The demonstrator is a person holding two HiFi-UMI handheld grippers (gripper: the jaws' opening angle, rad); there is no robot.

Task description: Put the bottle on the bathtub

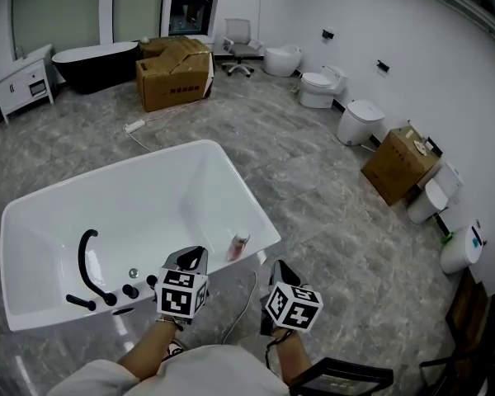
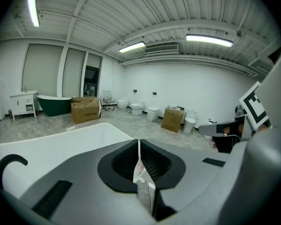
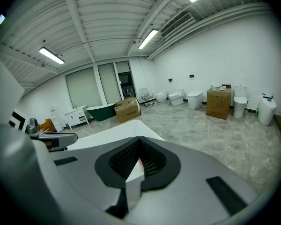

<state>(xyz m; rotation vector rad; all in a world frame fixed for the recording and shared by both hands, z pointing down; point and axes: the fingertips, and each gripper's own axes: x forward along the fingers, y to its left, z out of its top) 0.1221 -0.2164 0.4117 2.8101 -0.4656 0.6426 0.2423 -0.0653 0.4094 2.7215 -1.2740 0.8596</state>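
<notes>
Cardboard box (image 1: 173, 77) and toilets (image 1: 322, 87) stand beyond the bathtub (image 1: 107, 178) bearing the bottle (image 1: 238, 244)

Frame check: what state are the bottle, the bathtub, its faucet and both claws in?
Small clear bottle with red label: standing on the tub rim, free of both claws.
White freestanding bathtub: no water visible inside.
Black curved faucet: not running.
Left claw: shut, empty.
Right claw: shut, empty.

Bathtub (image 1: 33, 221): glossy white. Faucet (image 1: 87, 264) on bathtub rim: black. Bottle (image 1: 238, 244) on bathtub rim: whitish, red patches. Floor (image 1: 313, 180) around bathtub: grey marbled. Carton (image 1: 173, 77) beyond bathtub: brown. Left claw (image 1: 195, 256), right claw (image 1: 280, 267): black-white square markers.
</notes>
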